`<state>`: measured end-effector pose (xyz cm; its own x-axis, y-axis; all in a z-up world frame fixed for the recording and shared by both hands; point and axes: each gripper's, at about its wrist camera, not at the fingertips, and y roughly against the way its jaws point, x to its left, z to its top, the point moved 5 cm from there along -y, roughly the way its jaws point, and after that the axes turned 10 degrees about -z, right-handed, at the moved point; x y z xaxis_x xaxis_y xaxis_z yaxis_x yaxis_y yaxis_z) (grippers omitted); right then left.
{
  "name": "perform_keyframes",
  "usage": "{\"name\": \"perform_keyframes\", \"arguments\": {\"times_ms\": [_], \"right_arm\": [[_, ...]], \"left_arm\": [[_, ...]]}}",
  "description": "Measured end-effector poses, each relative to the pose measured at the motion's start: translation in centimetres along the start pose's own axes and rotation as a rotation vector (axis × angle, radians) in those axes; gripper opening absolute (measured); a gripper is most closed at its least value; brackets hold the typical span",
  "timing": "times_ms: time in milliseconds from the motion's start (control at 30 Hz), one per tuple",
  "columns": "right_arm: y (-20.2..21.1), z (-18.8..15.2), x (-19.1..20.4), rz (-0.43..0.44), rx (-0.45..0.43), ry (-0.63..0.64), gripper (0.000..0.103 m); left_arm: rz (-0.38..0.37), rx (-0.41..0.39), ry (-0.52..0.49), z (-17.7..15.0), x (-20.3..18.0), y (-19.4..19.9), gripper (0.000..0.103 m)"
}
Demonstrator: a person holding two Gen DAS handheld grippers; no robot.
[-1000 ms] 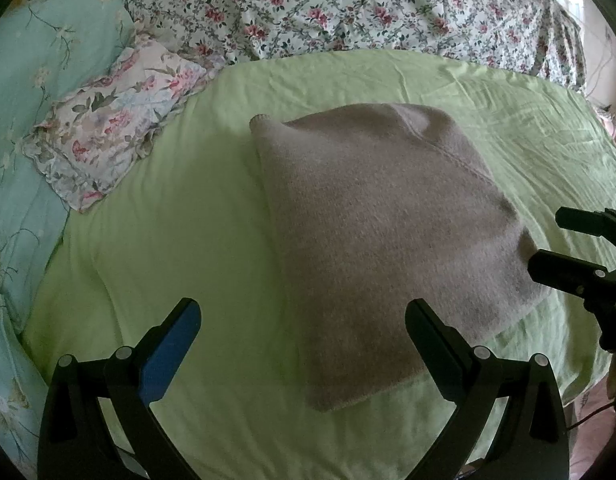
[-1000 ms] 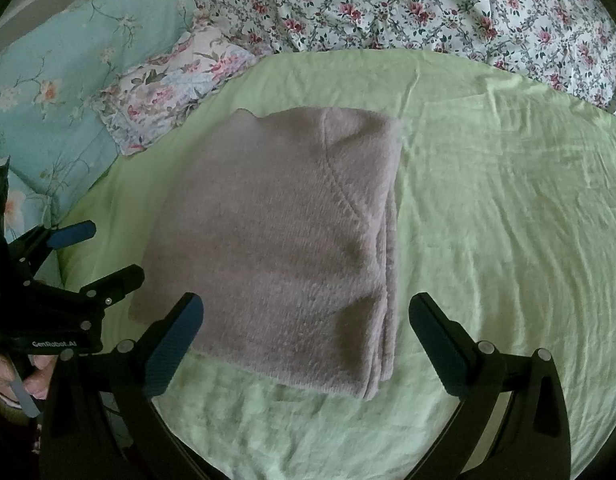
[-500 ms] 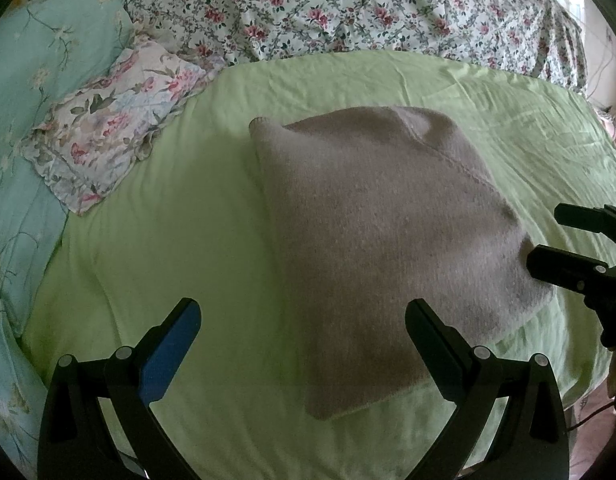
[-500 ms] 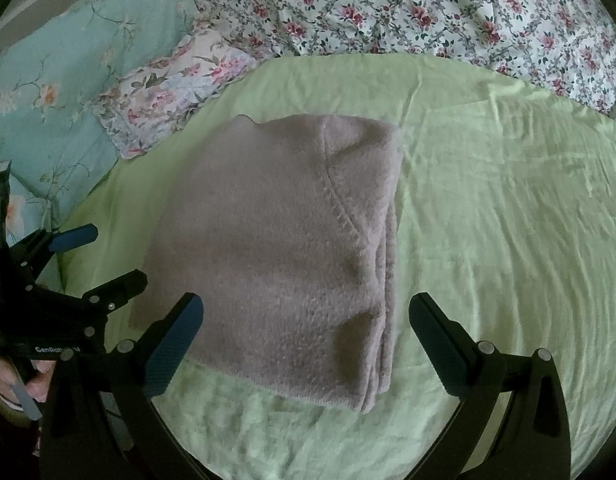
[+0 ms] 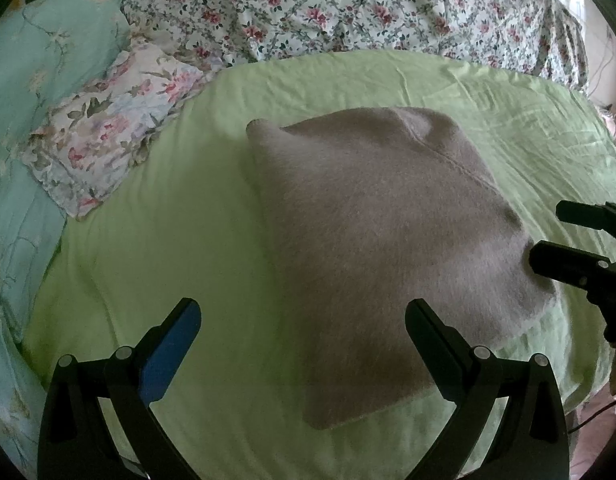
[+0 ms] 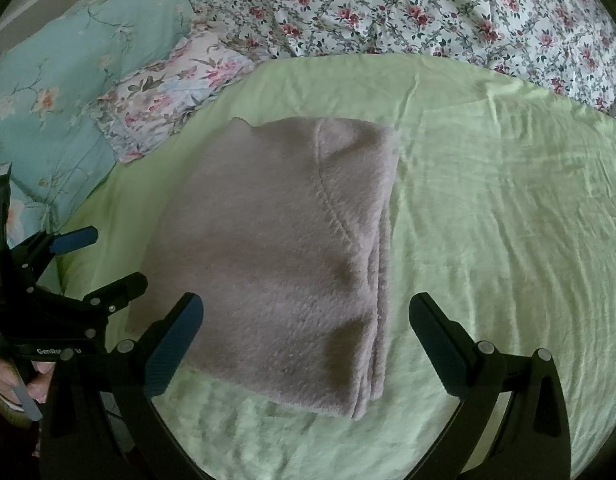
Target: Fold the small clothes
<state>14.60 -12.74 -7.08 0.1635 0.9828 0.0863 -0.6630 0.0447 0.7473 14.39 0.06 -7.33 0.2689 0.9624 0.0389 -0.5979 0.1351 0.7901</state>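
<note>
bare sheet (image 6: 508, 200) right, pillows (image 6: 167, 92) left — crowded

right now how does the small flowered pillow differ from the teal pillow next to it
The small flowered pillow is white with pink blooms and a ruffled edge; the teal pillow is blue-green with sparse branch prints and no ruffle showing. The small one overlaps the green sheet; the teal one sits farther out. Both are floral.

Folded fleece garment (image 5: 372, 248) lying on a bed sheet (image 5: 195, 248), a gripper at each near side.

Behind the sheet lies a quilt (image 5: 348, 4); a small pillow (image 5: 107, 136) sits behind and left of the garment, resting against a larger pillow (image 5: 35, 80) further left. The left gripper (image 5: 303, 320) is near its left corner, the right gripper (image 6: 308, 316) near its right corner.
</note>
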Motion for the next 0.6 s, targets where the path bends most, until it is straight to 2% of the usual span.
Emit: {"name": "perform_keyframes", "arguments": {"times_ms": [600], "right_arm": [[-1.0,1.0,-1.1,0.005,0.0,-0.014,0.102]], "left_arm": [[0.035,-0.009,0.036,1.5,1.2,-0.7,0.102]]}}
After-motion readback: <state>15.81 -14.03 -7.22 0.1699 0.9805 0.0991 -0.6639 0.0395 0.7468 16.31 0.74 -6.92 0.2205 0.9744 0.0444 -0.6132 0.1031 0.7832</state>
